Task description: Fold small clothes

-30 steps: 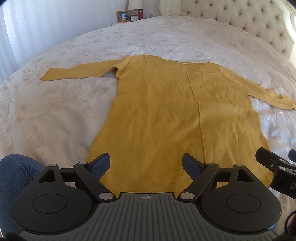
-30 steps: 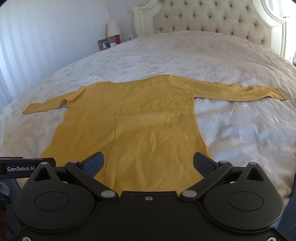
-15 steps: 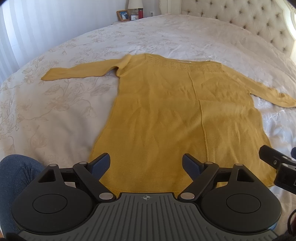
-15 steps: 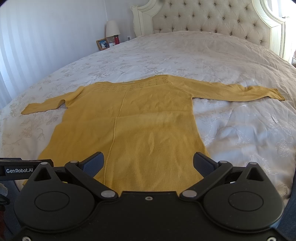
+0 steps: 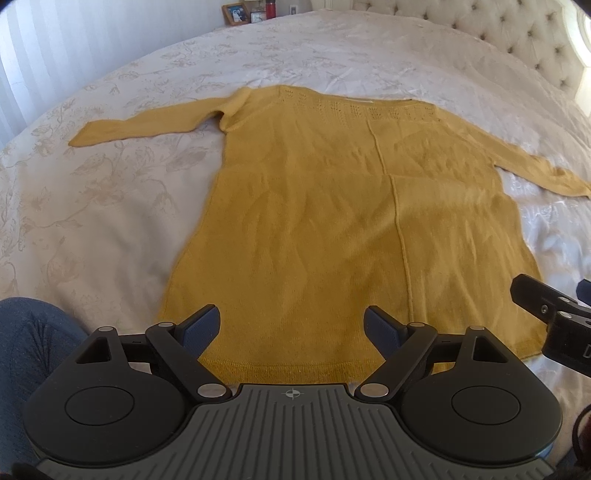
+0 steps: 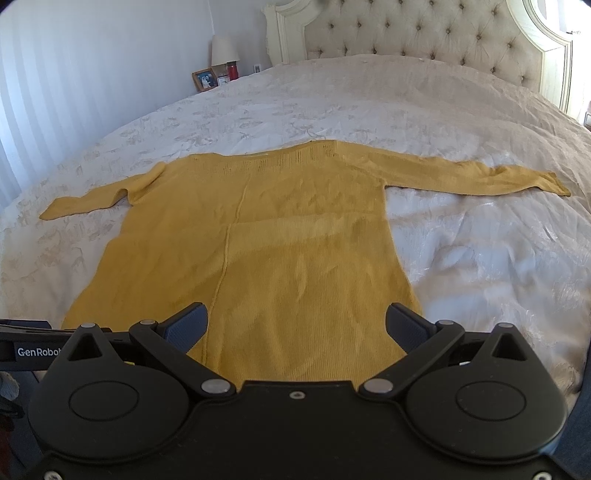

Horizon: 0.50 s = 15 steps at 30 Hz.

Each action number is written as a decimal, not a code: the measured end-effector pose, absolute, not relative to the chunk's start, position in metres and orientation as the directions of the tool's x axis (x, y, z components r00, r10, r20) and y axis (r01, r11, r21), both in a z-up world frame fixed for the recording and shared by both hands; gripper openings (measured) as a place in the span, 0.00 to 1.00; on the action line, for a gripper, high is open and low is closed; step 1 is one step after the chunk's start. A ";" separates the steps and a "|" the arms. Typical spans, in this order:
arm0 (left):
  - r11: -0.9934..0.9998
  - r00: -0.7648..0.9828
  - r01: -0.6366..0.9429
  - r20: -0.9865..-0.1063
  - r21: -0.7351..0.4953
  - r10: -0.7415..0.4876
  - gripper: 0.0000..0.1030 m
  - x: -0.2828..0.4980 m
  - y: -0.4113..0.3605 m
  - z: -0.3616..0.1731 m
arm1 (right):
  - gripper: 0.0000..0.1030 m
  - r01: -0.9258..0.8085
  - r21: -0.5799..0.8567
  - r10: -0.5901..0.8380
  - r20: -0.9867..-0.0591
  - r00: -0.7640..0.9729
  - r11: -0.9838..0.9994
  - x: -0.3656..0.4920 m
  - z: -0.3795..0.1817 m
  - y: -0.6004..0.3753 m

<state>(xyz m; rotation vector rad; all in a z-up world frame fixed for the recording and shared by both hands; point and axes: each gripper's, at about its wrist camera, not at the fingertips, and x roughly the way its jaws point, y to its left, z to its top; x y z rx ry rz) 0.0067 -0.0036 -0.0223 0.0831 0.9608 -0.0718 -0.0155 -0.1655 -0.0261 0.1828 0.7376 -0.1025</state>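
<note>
Mustard-yellow knit sweater (image 5: 332,229) lay flat on the bedspread (image 5: 110,206) ahead of both our grippers, neckline away from us, hem nearest. We noted the sleeves spread out to either side, one cuff far off to the left of the left gripper (image 5: 291,326), the other reaching well right of the right gripper (image 6: 295,325). A raised seam ran down the body from neckline toward hem.

We held the left gripper over the hem with its jaws wide apart, blue pads on either side, nothing between them but the knit below; we could not tell whether the fingertips touched the cloth. We recorded the right gripper likewise spread wide above the hem's right part, empty.

Seen from the left wrist, part of the right gripper showed at the right edge, just beside the sweater's lower corner. A knee in blue fabric (image 5: 33,343) sat at lower left.

Beyond the sweater stood a tufted headboard (image 6: 424,33), with a lamp (image 6: 223,51), a framed photo (image 6: 204,79) and a red jar (image 6: 232,71) off to the far left.
</note>
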 end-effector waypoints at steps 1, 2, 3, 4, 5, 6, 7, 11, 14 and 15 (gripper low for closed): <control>0.994 0.569 0.098 -0.822 0.039 -0.024 0.83 0.007 -0.004 -0.023 | 0.99 0.157 0.128 -0.029 -0.679 0.734 0.979 -0.015 -0.027 -0.166; 0.994 0.567 0.099 -0.823 0.040 -0.023 0.83 0.007 -0.003 -0.024 | 0.99 0.158 0.127 -0.030 -0.681 0.732 0.979 -0.015 -0.029 -0.165; 0.994 0.566 0.099 -0.824 0.041 -0.022 0.83 0.007 -0.003 -0.024 | 0.99 0.159 0.126 -0.031 -0.683 0.730 0.979 -0.015 -0.029 -0.165; 0.994 0.565 0.100 -0.825 0.041 -0.022 0.83 0.007 -0.003 -0.024 | 0.99 0.161 0.125 -0.032 -0.685 0.728 0.979 -0.015 -0.030 -0.165; 0.994 0.564 0.100 -0.826 0.042 -0.022 0.83 0.007 -0.003 -0.025 | 0.99 0.162 0.124 -0.033 -0.687 0.726 0.979 -0.015 -0.031 -0.165; 0.994 0.563 0.099 -0.826 0.044 -0.020 0.83 0.007 -0.004 -0.026 | 0.99 0.162 0.123 -0.033 -0.689 0.724 0.979 -0.015 -0.032 -0.165; 0.994 0.561 0.098 -0.827 0.044 -0.019 0.83 0.008 -0.004 -0.026 | 0.99 0.163 0.121 -0.035 -0.691 0.722 0.979 -0.014 -0.033 -0.165; 0.994 0.550 0.097 -0.835 0.042 -0.018 0.83 0.010 -0.004 -0.031 | 0.99 0.176 0.102 -0.053 -0.705 0.707 0.979 -0.011 -0.040 -0.169; 0.994 0.546 0.099 -0.838 0.044 -0.017 0.83 0.012 -0.004 -0.035 | 0.99 0.196 0.078 -0.081 -0.719 0.690 0.977 -0.009 -0.047 -0.177; 0.994 0.544 0.101 -0.839 0.046 -0.016 0.83 0.012 -0.004 -0.037 | 0.99 0.206 0.066 -0.095 -0.724 0.683 0.976 -0.008 -0.049 -0.181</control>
